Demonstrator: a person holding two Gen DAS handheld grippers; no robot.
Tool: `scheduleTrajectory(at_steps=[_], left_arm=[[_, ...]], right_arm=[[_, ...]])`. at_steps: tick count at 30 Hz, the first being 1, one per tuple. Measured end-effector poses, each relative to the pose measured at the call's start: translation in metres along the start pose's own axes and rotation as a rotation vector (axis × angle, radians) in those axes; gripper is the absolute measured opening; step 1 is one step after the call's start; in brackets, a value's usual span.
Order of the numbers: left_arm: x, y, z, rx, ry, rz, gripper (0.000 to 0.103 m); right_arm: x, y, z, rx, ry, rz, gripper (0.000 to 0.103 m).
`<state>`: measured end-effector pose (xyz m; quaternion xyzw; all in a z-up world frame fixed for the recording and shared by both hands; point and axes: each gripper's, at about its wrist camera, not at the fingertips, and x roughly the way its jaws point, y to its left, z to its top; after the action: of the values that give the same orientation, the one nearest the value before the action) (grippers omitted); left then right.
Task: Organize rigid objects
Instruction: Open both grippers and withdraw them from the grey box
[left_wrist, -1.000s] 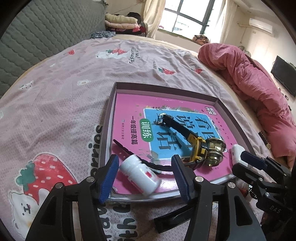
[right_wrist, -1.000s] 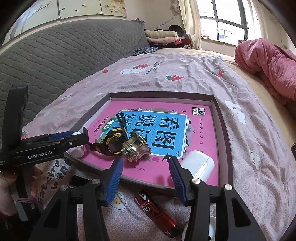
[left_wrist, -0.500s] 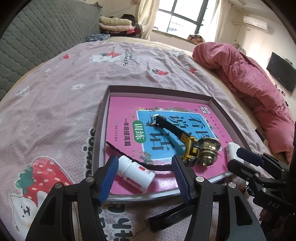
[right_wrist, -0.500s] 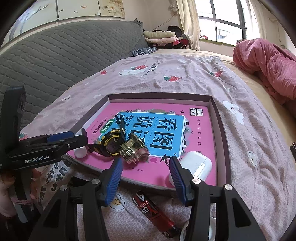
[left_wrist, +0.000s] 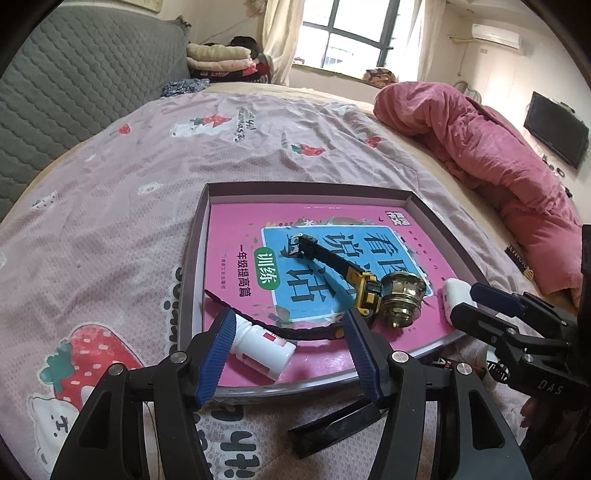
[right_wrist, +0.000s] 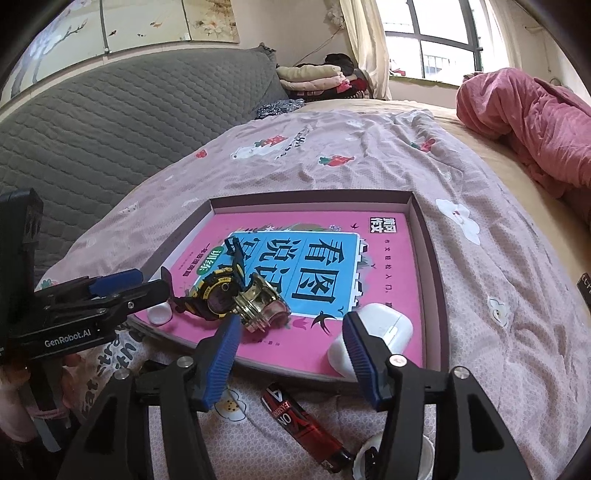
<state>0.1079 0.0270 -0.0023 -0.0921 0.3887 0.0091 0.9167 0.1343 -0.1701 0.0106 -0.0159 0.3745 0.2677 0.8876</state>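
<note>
My left gripper (left_wrist: 291, 350) stands open over the white bottle (left_wrist: 264, 345) lying in the tray's (left_wrist: 195, 236) near-left corner. My right gripper (right_wrist: 291, 356) is opening, empty, the white earbud case (right_wrist: 373, 338) just beyond its right finger.

A big bed (left_wrist: 110, 229) has a pink sheet with strawberries on it. A flat box (left_wrist: 197, 236) lies on the sheet. A rumpled pink blanket (left_wrist: 491, 147) lies at the far side. Near the box's front edge lie a red lighter (right_wrist: 301, 424) and a black strip (left_wrist: 332, 424).
</note>
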Motion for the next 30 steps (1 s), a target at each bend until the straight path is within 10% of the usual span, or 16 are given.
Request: scheduleTrajectory(at_steps=[30], left_arm=[[-0.026,-0.022,-0.016,0.030,-0.026,-0.042,0.075]], right_arm=[[-0.024,-0.009,-0.006,0.037,-0.039,-0.059,0.066]])
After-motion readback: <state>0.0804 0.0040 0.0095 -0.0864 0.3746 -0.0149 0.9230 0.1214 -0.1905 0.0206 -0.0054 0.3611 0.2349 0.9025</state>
